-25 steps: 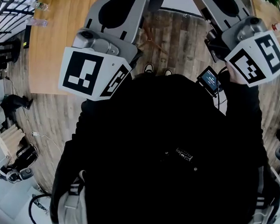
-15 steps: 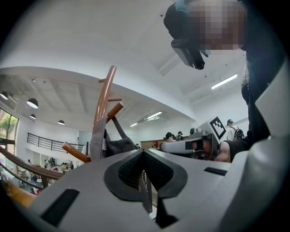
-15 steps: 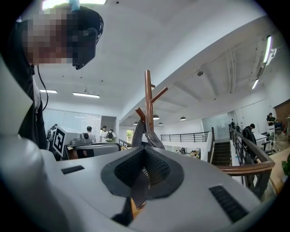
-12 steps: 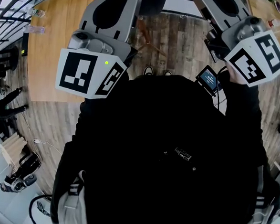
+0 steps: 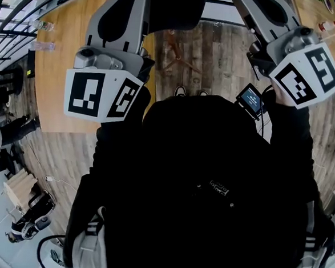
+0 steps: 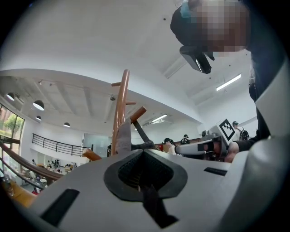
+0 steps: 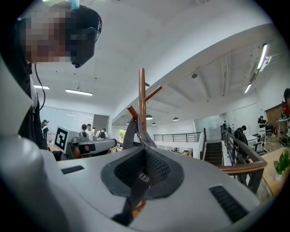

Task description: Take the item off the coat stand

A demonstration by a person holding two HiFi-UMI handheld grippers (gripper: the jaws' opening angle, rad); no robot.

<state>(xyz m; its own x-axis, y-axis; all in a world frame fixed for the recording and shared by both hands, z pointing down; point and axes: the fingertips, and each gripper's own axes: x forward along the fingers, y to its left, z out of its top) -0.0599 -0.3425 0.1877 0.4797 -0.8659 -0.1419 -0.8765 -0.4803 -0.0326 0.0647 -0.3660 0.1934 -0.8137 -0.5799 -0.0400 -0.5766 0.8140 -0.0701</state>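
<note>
- Dark item (image 5: 170, 7): black fabric with white print. It hangs on the coat stand (image 6: 120, 113), up at the top middle of the head view between the two grippers and above the stand's feet on the plank floor (image 5: 219, 48). What kind of thing it is I can't tell from here.
- Person's dark top (image 5: 209, 191) fills the lower half of the head view.
- Wooden table (image 5: 65, 43) sits to the left, just behind the left gripper.
- Stand pole is upright, reddish-brown, with angled pegs. A grey band runs up beside the pole toward one peg.
- Left gripper (image 6: 144, 152): jaws are closed together, pinching a dark strap (image 6: 152, 206) that trails back over the gripper body. The tips point toward the pole, slightly upward.
- Right gripper (image 7: 145, 148): jaws are likewise closed, clamped on a printed strap (image 7: 139, 179) with white lettering. The strap runs forward and rises to the pole.
- Grippers face the stand from either side; each is visible in the other's view.
- Marker cubes: left (image 5: 101, 94), right (image 5: 306, 74), both near the person's chest.
- Small lit screen (image 5: 251, 99) is just beside the right cube.
- Shoe tips (image 5: 180, 91) are on the floor, near the stand's feet.
</note>
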